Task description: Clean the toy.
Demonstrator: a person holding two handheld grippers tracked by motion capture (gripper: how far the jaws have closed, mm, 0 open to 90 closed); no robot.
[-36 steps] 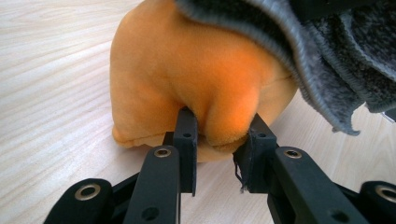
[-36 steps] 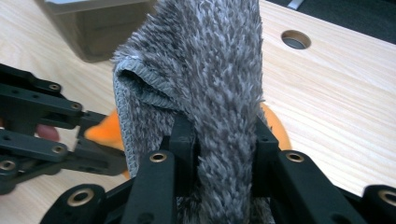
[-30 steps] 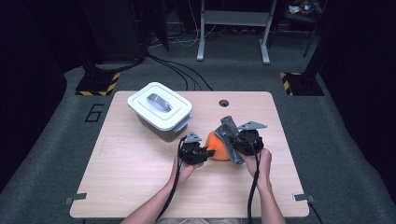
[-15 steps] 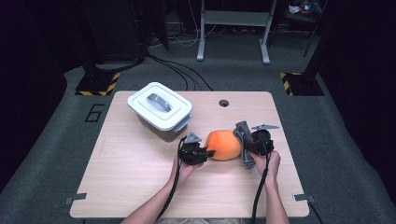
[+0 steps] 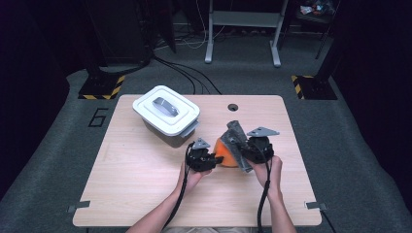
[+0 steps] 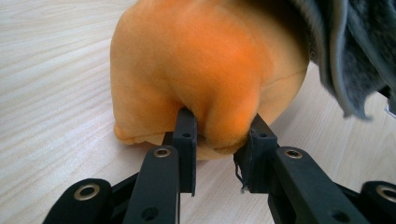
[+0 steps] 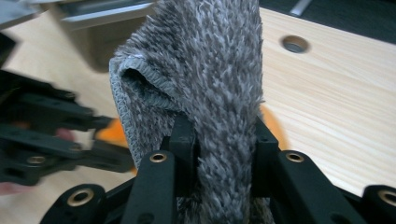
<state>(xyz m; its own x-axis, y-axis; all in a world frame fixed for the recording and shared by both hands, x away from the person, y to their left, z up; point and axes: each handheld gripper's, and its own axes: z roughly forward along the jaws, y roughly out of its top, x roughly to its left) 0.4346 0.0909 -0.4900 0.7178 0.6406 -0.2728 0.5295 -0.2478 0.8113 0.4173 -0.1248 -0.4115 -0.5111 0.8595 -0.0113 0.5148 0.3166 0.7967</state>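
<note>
An orange plush ball point(image 5: 225, 152) lies on the wooden table point(image 5: 145, 184), right of centre. My left gripper point(image 5: 214, 159) is shut on a fold of the orange plush point(image 6: 205, 88), pinching it from the left side. A grey fuzzy cloth point(image 5: 237, 138) drapes over the ball's right side. My right gripper point(image 5: 245, 151) is shut on this grey cloth point(image 7: 219, 84), which stands up between its jaws. In the right gripper view the left gripper point(image 7: 100, 140) appears blurred at the left, with a bit of orange plush point(image 7: 114, 133) beside the cloth.
A white lidded box point(image 5: 166, 115) with a grey handle stands at the back left of the table. A cable hole point(image 5: 232, 107) sits near the back edge. Bare wood lies in front of and left of the hands.
The right gripper swung out to the right, leaving the ball uncovered, then came back so the grey cloth lies against the ball again. The left gripper stayed put.
</note>
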